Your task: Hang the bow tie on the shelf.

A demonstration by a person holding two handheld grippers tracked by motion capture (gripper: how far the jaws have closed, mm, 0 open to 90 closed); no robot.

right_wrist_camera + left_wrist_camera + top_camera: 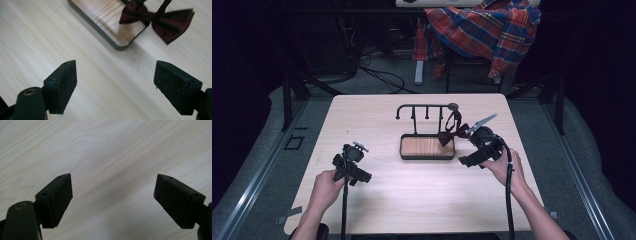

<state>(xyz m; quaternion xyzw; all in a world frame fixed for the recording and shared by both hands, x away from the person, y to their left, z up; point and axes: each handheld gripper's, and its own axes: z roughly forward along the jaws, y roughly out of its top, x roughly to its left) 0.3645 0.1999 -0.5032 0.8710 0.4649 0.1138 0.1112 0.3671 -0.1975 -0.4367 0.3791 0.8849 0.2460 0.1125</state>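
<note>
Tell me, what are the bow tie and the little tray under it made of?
The bow tie looks like dark red satin-like fabric: soft folds with a faint sheen. The tray seems to have a wood floor, showing striped grain, inside a dark rim, probably metal.

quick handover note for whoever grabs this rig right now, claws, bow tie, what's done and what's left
Left claw: open, nothing in it, low over bare table at the front left.
Right claw: open, nothing between the pads, just right of the stand.
Bow tie: dark red, hanging by its strap from the right end of the black hook rack, over the right edge of the wooden tray base.
Done: bow tie looks hung and released.
Left: check the strap sits securely on the hook; otherwise nothing obvious.
</note>
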